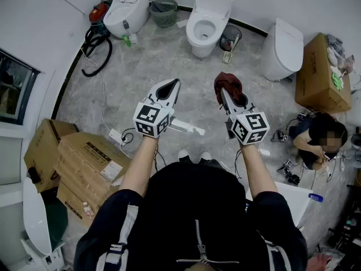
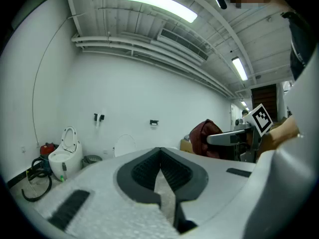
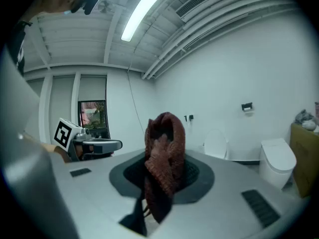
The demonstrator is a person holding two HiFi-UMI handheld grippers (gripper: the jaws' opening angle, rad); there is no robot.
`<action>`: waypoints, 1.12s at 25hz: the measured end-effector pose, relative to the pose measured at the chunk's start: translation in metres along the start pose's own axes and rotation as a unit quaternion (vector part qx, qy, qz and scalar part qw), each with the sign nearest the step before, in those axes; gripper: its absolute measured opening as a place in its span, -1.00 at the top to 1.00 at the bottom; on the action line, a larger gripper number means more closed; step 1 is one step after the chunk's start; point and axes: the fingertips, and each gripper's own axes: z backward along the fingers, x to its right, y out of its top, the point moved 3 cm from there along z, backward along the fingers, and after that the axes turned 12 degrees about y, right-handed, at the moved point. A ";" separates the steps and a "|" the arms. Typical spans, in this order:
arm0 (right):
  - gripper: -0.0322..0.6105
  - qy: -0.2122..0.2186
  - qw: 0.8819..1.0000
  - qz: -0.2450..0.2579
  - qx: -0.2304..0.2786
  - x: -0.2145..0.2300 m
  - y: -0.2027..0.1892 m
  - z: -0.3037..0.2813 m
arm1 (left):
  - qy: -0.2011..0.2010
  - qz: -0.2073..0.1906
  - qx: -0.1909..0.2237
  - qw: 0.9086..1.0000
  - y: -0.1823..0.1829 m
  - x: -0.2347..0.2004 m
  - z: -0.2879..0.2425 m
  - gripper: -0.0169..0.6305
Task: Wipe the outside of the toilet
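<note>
my right gripper (image 1: 228, 94) clamps a dark red rag (image 3: 163, 158); left gripper (image 1: 168, 90) closed, empty (toilet (image 1: 206, 17) far ahead).

The toilet (image 1: 207, 18) looks glossy, probably ceramic; the dark-red cloth (image 3: 164, 153) is coarse, nubby knit (matt throughout).
</note>
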 end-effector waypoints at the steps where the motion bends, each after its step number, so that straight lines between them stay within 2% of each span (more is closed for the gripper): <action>1: 0.60 0.001 1.000 -0.003 0.002 -0.001 0.000 0.000 | -0.001 -0.001 -0.001 1.000 -0.001 0.000 0.001 0.94; 16: 0.59 -0.007 1.000 -0.029 0.003 -0.005 -0.017 -0.021 | -0.024 0.006 -0.010 1.000 -0.014 -0.016 -0.014 0.94; 22: 0.58 -0.010 0.999 -0.037 0.002 0.032 -0.017 -0.046 | -0.028 0.017 -0.015 0.999 -0.018 -0.028 -0.060 0.94; 28: 0.58 -0.001 0.999 -0.053 -0.001 0.103 -0.007 -0.092 | -0.022 0.012 -0.028 0.999 -0.010 -0.043 -0.134 0.94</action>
